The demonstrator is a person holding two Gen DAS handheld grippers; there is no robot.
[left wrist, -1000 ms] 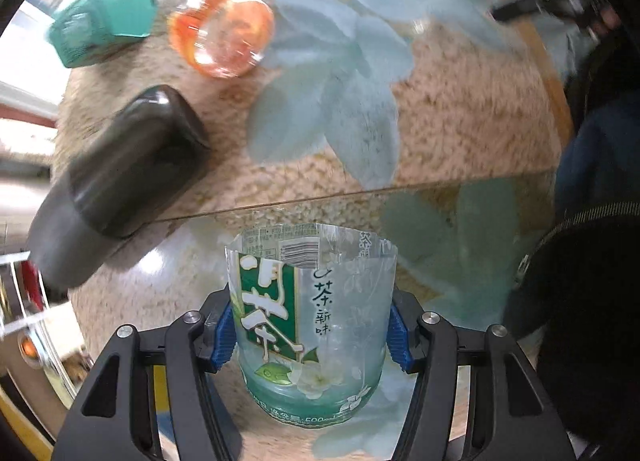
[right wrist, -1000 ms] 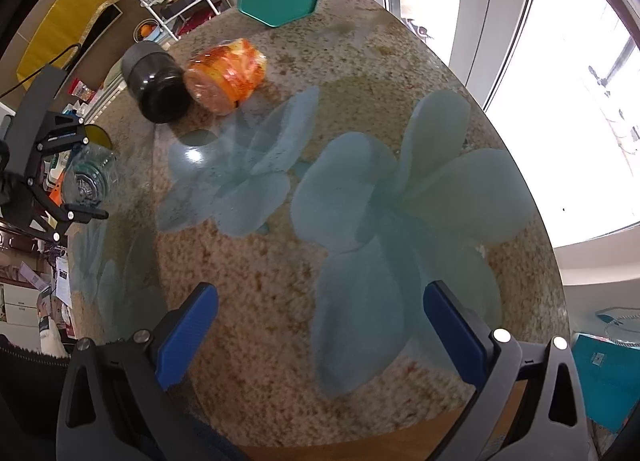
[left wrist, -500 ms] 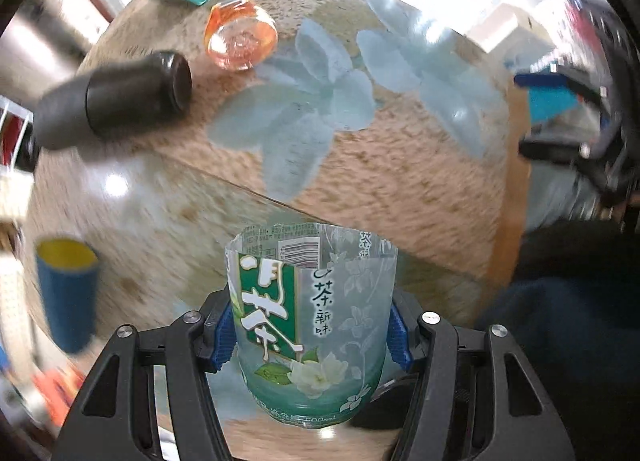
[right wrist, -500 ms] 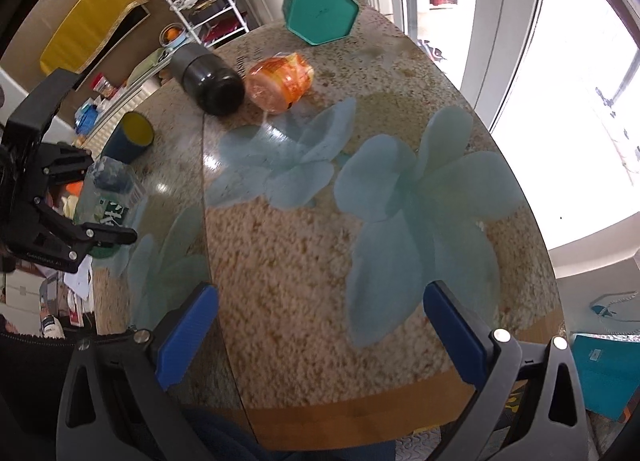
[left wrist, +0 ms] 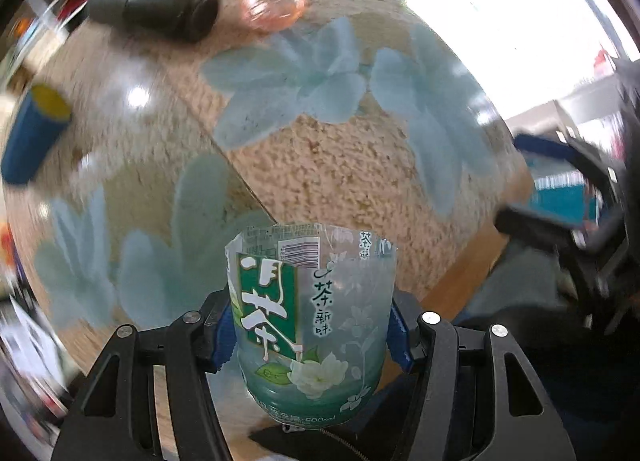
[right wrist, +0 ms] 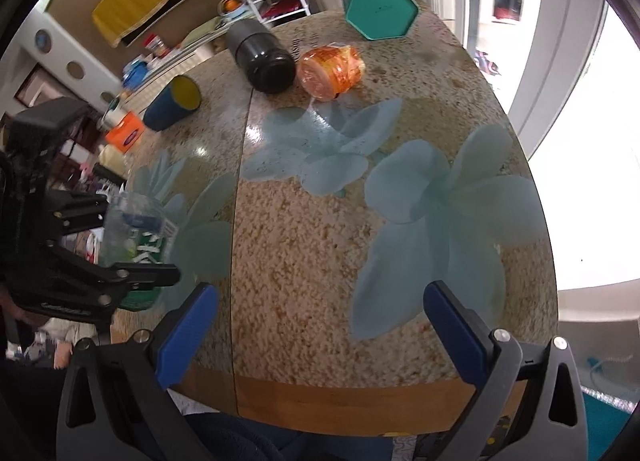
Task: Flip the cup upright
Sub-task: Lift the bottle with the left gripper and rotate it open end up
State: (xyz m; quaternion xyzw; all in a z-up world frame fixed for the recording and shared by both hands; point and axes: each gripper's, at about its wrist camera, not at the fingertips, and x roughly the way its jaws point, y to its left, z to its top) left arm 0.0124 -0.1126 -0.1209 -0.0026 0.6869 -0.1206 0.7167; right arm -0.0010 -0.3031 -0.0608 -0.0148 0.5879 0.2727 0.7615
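My left gripper (left wrist: 312,335) is shut on a clear cut-off tea-bottle cup (left wrist: 312,325) with a green label, held above the near edge of the round table, its open rim pointing away from me. The right wrist view shows that cup (right wrist: 134,237) in the left gripper (right wrist: 120,245) at the table's left side. My right gripper (right wrist: 316,329) is open and empty over the table's near edge. On the table lie a black cup (right wrist: 260,57), an orange cup (right wrist: 330,71) and a blue cup with yellow inside (right wrist: 172,103), all on their sides.
A teal hexagonal box (right wrist: 378,11) stands at the table's far edge. The round table (right wrist: 320,245) has a speckled top with pale blue flowers and a wooden rim. Shelves and clutter stand beyond the far left side.
My left gripper has swung with the tea-bottle cup, so the table has shifted and the blue cup has come into view. My right gripper has pulled back and tilted up a little.
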